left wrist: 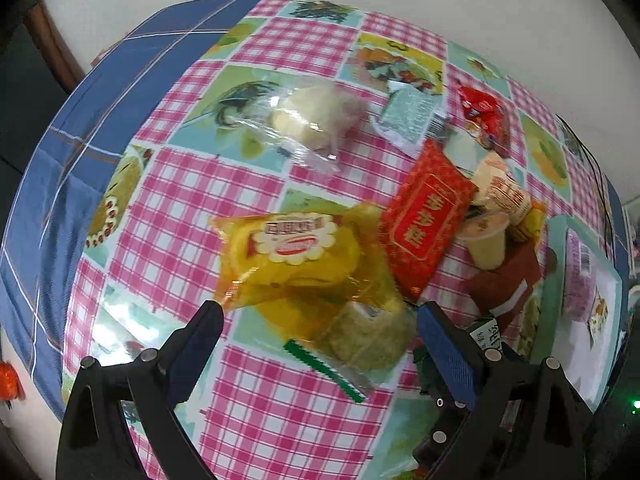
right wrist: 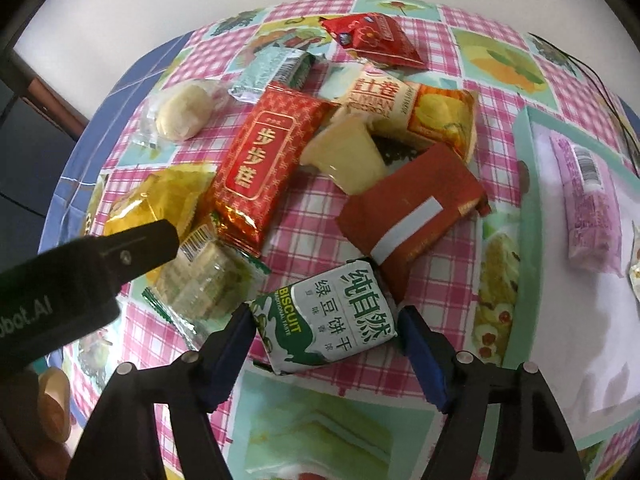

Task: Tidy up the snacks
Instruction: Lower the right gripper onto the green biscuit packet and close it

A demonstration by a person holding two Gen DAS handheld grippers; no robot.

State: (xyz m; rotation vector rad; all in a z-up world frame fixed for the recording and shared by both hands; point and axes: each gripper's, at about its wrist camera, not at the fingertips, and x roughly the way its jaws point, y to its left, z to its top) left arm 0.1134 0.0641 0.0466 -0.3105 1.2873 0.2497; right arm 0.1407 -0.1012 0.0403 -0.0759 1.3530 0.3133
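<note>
Several wrapped snacks lie in a heap on the checked tablecloth (right wrist: 304, 236). My right gripper (right wrist: 325, 314) points down with its blue pads touching both sides of a green-and-white biscuit pack (right wrist: 328, 320), shut on it. My left gripper (left wrist: 318, 316) hangs open over a yellow cake pack (left wrist: 292, 256) and a clear-wrapped greenish pastry (left wrist: 368, 336), pressing on neither. In the right wrist view, one of the left gripper's fingers (right wrist: 136, 246) reaches over that pastry (right wrist: 200, 280). A red-and-gold pack (right wrist: 260, 164), a brown-red pack (right wrist: 408, 212) and a pudding cup (right wrist: 348, 156) lie close by.
A white tray with a teal rim (right wrist: 524, 168) sits at the right and holds a purple pack (right wrist: 588, 200). A round pale bun in clear wrap (right wrist: 184, 112), a silver-green pack (right wrist: 272, 72) and a red bag (right wrist: 372, 38) lie farther back. Blue bedding (left wrist: 60, 152) borders the cloth at the left.
</note>
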